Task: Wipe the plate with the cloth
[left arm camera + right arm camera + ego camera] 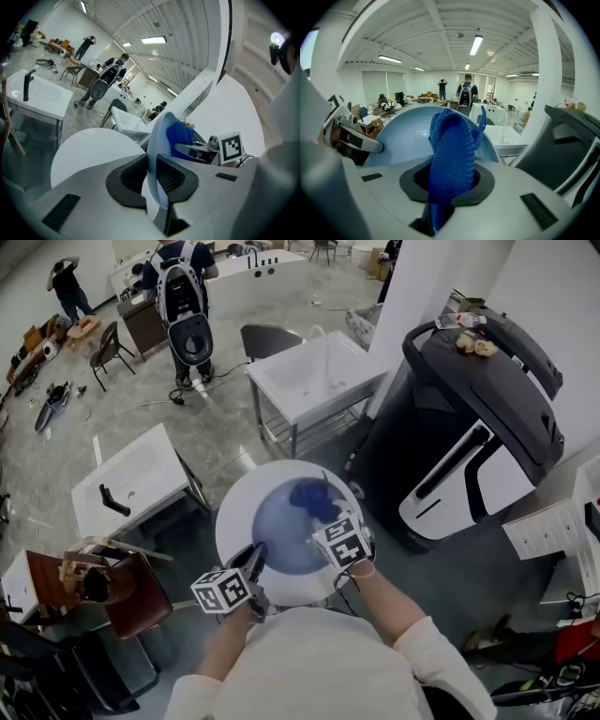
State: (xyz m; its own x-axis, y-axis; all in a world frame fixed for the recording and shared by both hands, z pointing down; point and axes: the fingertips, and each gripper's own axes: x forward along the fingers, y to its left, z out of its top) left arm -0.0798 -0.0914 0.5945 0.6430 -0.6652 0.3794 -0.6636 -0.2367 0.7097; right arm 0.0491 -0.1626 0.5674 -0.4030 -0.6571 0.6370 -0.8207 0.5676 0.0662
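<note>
Both forearms reach forward from white sleeves at the near edge, close together over a round white desk (pixel 232 505). The left hand-held gripper (pixel 255 559) points slightly downward and its jaws are clamped on the near-left rim of a pale blue round plate (pixel 281 532), which stands edge-on between the pads. The right hand-held gripper (pixel 325 515) angles down more steeply from the near right, its jaws closed on a dark blue knitted cloth (pixel 314 498) that lies bunched against the plate's far right face. The plate lies within the desk's outline. A big black-and-white machine (pixel 478 427) stands close at the right; white sink units (pixel 319 376) stand farther off, with open floor between.
</note>
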